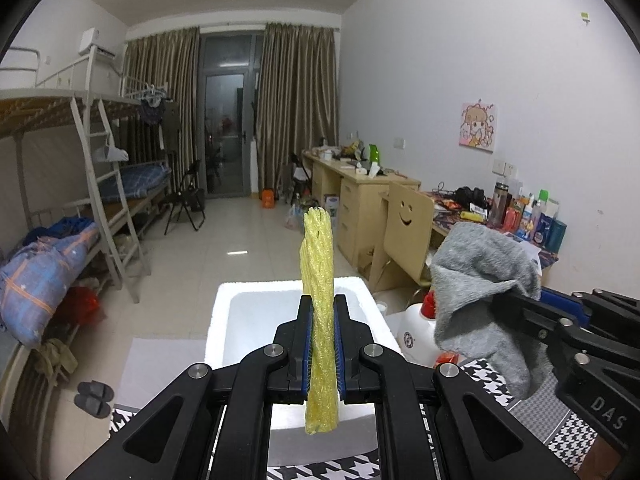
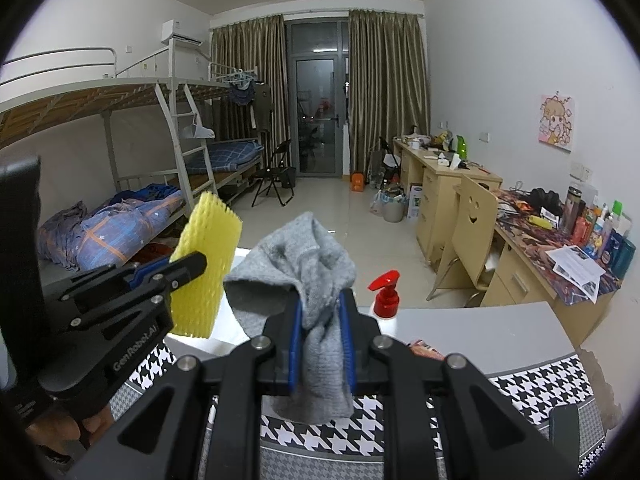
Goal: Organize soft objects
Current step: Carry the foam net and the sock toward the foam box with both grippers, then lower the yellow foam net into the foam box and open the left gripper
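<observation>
Left wrist view, white foam box [image 1: 224, 312] below yellow foam net [image 1: 318, 280], spray bottle [image 1: 418, 330] beside

Surface: a table [image 2: 500, 332] is being covered by a black-and-white houndstooth cloth [image 2: 540, 384].
Resting on it: a white foam box [image 1: 224, 320] and a white red-capped pump bottle [image 2: 385, 294] are being carried.

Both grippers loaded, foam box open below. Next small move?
Probably lower the left gripper and release the yellow foam net into the white foam box: it hangs right over the opening. The right gripper, holding the grey cloth, sits off to the side.
</observation>
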The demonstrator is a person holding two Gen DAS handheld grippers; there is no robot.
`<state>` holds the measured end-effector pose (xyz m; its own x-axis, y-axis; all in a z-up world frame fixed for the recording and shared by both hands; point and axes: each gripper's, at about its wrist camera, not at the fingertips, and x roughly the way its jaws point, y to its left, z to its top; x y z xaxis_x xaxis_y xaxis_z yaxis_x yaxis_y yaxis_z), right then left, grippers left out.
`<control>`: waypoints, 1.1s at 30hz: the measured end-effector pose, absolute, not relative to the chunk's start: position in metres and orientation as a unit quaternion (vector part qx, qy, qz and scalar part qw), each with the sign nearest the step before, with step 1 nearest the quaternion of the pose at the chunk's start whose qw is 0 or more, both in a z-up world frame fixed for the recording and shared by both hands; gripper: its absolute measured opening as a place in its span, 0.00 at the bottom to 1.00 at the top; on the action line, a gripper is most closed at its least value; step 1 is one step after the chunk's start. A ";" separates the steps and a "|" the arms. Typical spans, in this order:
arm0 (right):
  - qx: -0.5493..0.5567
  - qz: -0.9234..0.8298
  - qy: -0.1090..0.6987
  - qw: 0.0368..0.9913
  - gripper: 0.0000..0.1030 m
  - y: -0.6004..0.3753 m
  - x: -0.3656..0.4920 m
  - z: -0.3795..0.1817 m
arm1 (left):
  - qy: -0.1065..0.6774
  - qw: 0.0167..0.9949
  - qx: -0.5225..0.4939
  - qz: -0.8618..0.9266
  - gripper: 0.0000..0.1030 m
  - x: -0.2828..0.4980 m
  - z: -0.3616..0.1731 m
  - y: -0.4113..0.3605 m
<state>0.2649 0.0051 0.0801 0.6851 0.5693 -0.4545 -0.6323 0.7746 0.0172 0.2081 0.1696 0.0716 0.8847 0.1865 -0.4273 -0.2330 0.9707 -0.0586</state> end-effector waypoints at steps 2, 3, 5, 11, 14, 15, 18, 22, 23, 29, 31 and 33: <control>-0.072 0.327 0.226 0.915 0.21 0.007 0.266 0.079 | 0.221 0.968 -0.057 0.106 0.09 0.212 0.069 0.173; -0.072 0.327 0.227 0.915 0.21 0.008 0.266 0.078 | 0.224 0.967 -0.059 0.107 0.09 0.214 0.068 0.174; -0.074 0.326 0.229 0.914 0.21 0.009 0.268 0.077 | 0.227 0.966 -0.059 0.109 0.09 0.216 0.066 0.175; -0.075 0.323 0.233 0.914 0.21 0.013 0.270 0.077 | 0.240 0.963 -0.067 0.104 0.09 0.223 0.062 0.180; -0.075 0.322 0.234 0.914 0.21 0.014 0.271 0.076 | 0.248 0.961 -0.069 0.105 0.09 0.231 0.058 0.184; -0.074 0.322 0.235 0.914 0.21 0.014 0.273 0.077 | 0.252 0.960 -0.071 0.104 0.09 0.233 0.056 0.186; -0.076 0.321 0.237 0.914 0.21 0.014 0.273 0.076 | 0.262 0.957 -0.078 0.099 0.10 0.237 0.049 0.190; -0.075 0.317 0.238 0.915 0.21 0.014 0.276 0.076 | 0.275 0.953 -0.080 0.101 0.45 0.241 0.043 0.193; -0.076 0.316 0.238 0.915 0.21 0.015 0.276 0.076 | 0.272 0.953 -0.080 0.104 0.54 0.239 0.043 0.193; -0.078 0.318 0.240 0.914 0.21 0.019 0.277 0.075 | 0.257 0.955 -0.074 0.126 0.89 0.231 0.049 0.194; -0.077 0.320 0.240 0.913 0.21 0.021 0.278 0.076 | 0.246 0.957 -0.071 0.138 0.93 0.224 0.053 0.195; -0.078 0.322 0.240 0.912 0.21 0.024 0.277 0.076 | 0.238 0.958 -0.072 0.145 0.96 0.217 0.057 0.198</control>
